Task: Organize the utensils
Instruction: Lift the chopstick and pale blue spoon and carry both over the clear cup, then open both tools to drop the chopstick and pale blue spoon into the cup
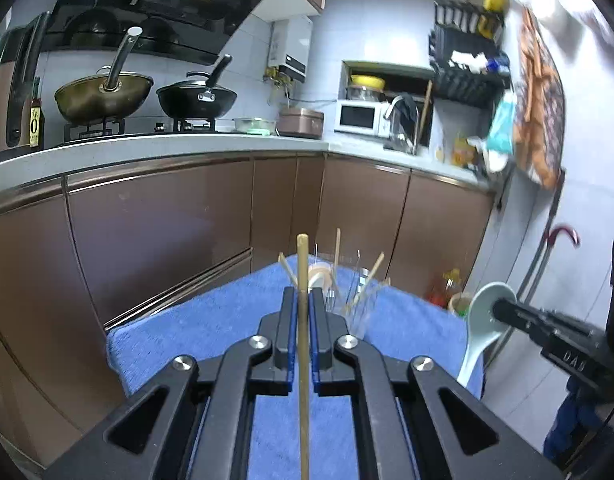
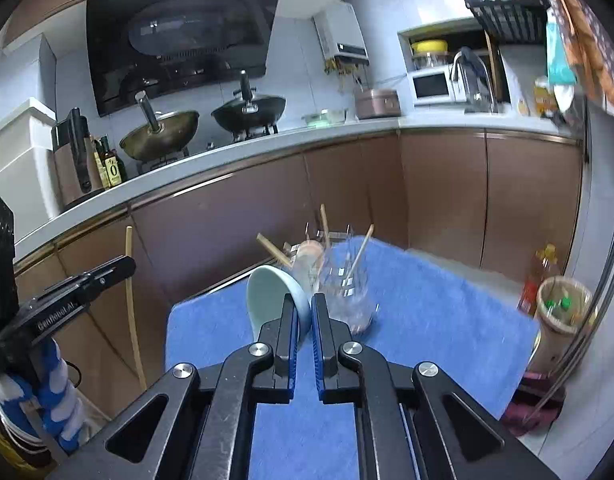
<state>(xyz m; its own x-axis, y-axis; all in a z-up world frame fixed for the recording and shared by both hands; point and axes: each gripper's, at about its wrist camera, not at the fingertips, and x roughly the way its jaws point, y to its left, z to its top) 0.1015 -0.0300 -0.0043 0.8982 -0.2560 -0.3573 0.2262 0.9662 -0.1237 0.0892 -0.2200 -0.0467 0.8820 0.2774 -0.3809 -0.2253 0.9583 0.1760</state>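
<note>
The left gripper point(image 1: 303, 300) has its fingers closed narrow on a wooden chopstick point(image 1: 303, 264), which stands nearly upright between the pads, its long axis running up and down and its top end well above the fingertips. Straight ahead of those fingers, at the far end of the blue towel point(image 1: 211, 328) that covers the worktop, stands the clear glass holder point(image 1: 359, 300) with several other chopsticks leaning out of it at different angles; beside it is a beige cup-like thing, too blurred to name.

The right gripper point(image 2: 305, 308) has its fingers pinched on the handle of a pale green ceramic spoon point(image 2: 273, 296), bowl up and tilted to the left, handle hanging below as the left view shows. The glass holder point(image 2: 349, 292) lies just beyond and slightly right of these fingertips.

By my judgement the right gripper is the nearer to the holder. The chopstick's axis is already near vertical, so its coming move is mostly forward over the rim, then down.
</note>
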